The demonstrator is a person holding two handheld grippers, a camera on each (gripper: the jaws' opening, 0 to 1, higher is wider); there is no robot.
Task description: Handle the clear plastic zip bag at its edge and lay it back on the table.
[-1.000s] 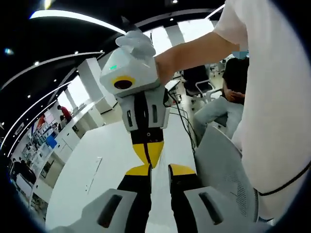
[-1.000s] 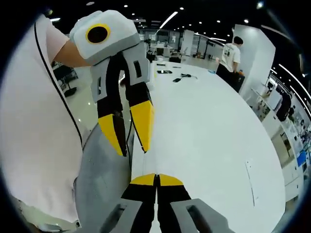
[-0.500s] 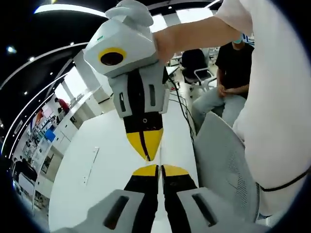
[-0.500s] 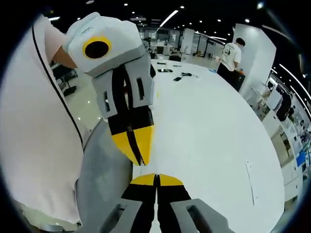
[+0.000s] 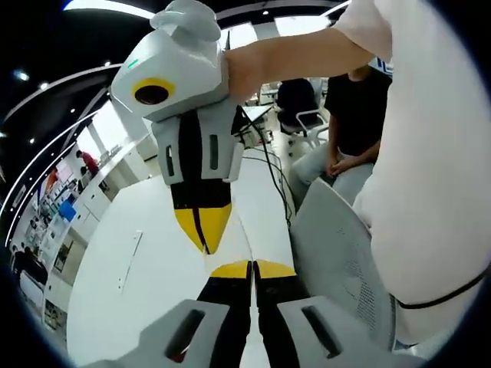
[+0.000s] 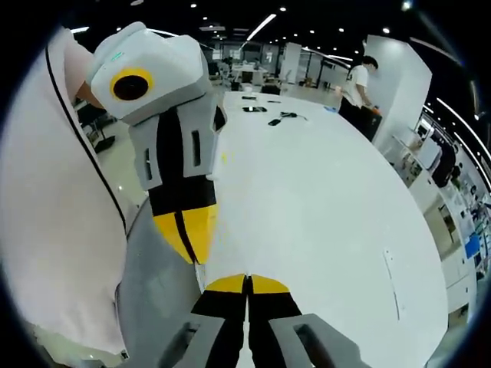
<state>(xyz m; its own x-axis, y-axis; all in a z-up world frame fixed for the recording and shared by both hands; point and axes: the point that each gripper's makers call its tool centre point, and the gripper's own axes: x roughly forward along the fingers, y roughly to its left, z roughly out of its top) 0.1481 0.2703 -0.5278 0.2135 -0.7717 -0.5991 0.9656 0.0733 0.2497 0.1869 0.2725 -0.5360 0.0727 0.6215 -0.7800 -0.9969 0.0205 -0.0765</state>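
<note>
White tabletop (image 5: pixel 153 253) is stretching away beneath the left gripper (image 5: pixel 252 268) in the left gripper view, whose yellow-tipped jaws are pressing together with nothing visible between them. The right gripper (image 5: pixel 202 234) is coming down from above, its jaws likewise clenched and pointing at the left gripper's tips, just beside them. A thin pale strip (image 5: pixel 126 261) is lying flat on the table, well apart from both grippers; it is looking like the edge of the clear plastic zip bag, though it is too faint to be sure. A grey mesh chair (image 5: pixel 337 261) is standing beside the table, a person's white shirt (image 5: pixel 430 153) is rising behind it, and a seated person in black (image 5: pixel 349 115) is sitting farther back. In the right gripper view, the right gripper (image 6: pixel 247 282) is showing its jaws closed tight at the bottom, and the left gripper (image 6: pixel 188 245) is hanging just above and to the left of them, closed too. The same pale strip (image 6: pixel 391 282) is lying far off on the table (image 6: pixel 322 207), and a standing person (image 6: pixel 357 77) is facing away at the table's far side.
</note>
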